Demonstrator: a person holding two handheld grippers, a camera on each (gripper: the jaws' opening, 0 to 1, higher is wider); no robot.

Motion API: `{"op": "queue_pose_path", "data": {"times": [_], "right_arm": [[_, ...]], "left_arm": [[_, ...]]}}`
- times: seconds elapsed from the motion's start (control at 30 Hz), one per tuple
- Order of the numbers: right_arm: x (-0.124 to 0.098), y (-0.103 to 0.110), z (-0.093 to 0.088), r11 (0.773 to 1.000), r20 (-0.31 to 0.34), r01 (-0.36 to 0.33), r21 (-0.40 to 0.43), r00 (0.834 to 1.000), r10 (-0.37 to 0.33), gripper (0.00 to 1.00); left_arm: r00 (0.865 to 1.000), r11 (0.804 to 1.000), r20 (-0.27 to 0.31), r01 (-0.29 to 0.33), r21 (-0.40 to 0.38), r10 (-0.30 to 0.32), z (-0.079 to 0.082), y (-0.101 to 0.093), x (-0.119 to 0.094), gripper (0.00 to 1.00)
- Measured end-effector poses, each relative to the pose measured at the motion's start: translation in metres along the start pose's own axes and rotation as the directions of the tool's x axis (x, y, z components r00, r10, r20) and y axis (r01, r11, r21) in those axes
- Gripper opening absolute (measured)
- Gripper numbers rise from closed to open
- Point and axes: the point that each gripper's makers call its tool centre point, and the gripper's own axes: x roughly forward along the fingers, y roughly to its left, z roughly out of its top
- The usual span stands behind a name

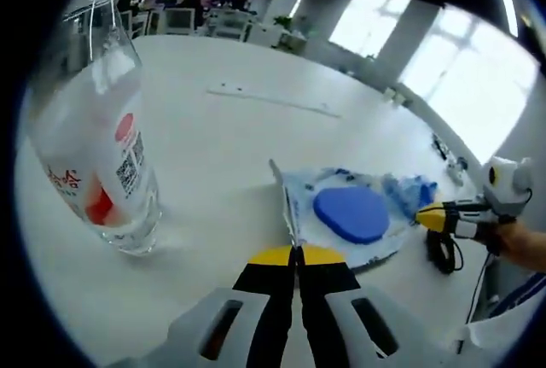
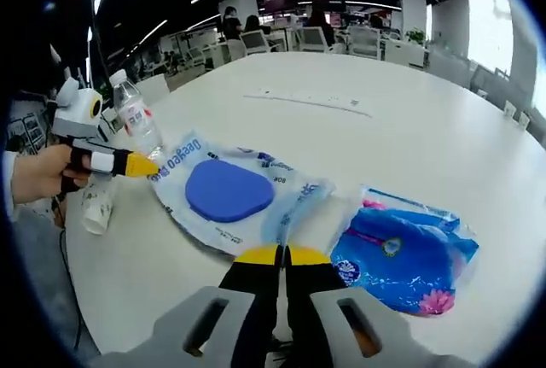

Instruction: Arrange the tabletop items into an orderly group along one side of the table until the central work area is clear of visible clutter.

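The clear plastic bag with the flat blue oval pad inside (image 2: pixel 229 190) is held at both ends, its long side stretched between the jaws. One edge is pinched by the shut left gripper (image 1: pixel 296 253), the other by the shut right gripper (image 2: pixel 283 253). A clear plastic water bottle (image 1: pixel 98 142) is seen left of the left jaws. A blue tissue pack (image 2: pixel 401 253) is seen just right of the right jaws.

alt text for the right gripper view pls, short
The right gripper, jaws closed, pinches the near edge of a clear bag holding a blue pad on a white table. The left gripper holds the bag's far edge; a blue tissue pack lies alongside.
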Motion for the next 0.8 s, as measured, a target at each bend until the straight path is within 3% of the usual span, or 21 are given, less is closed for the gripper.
{"op": "queue_pose_path", "data": {"times": [0.1,0.23,0.8], "right_arm": [[0.001,0.001,0.002,0.999,-0.01,0.007,-0.034,1.0,-0.008,0.0],[0.004,-0.001,-0.004,1.0,-0.054,0.02,0.006,0.998,-0.02,0.0],[0.004,0.003,-0.013,0.999,-0.12,0.035,0.005,0.992,-0.034,0.0]], "left_arm": [[1.0,1.0,-0.016,-0.015,0.009,0.016,-0.006,0.005,0.004,0.0],[0.999,1.0,-0.024,-0.025,0.01,0.025,-0.007,0.011,0.008,0.0],[0.996,0.997,-0.046,-0.078,0.025,0.079,-0.014,0.01,0.009,0.0]]}}
